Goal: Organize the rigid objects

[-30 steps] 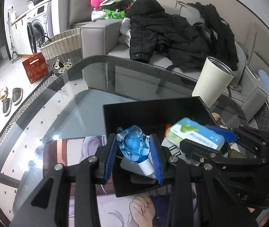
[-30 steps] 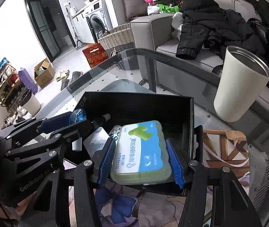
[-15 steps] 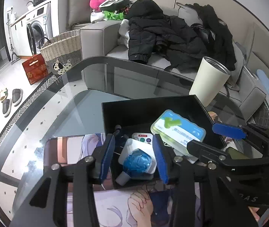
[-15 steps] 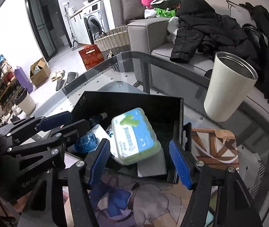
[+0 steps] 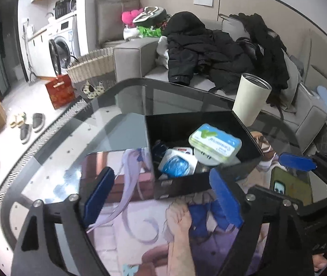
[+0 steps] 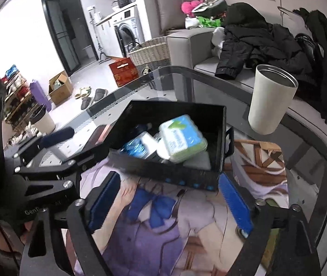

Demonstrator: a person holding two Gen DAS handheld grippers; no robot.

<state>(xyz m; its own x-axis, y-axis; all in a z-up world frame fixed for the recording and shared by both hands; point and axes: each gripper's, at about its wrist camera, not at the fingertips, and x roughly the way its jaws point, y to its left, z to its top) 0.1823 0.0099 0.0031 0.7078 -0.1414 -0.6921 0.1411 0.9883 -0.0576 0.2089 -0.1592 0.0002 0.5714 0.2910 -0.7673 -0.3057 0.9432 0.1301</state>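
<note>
Black plastic walls of the box point(image 5: 170, 187) on the glass table point(image 5: 108, 105) are enclosing the blue-topped bottle point(image 5: 175, 166) and the green-and-blue case point(image 5: 215, 141), while the left gripper point(image 5: 161, 199) and right gripper point(image 6: 170, 203) are being held wide open and empty just in front of it. Both items are being judged light, stiff and somewhat slick, best pinched across their flat sides. Print on the case lid is being blurred beyond reading; only "Gen" is being made out on a gripper body.

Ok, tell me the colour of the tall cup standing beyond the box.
Cream-white tall cup with a grey metal rim; the right wrist view shows it best.
</note>
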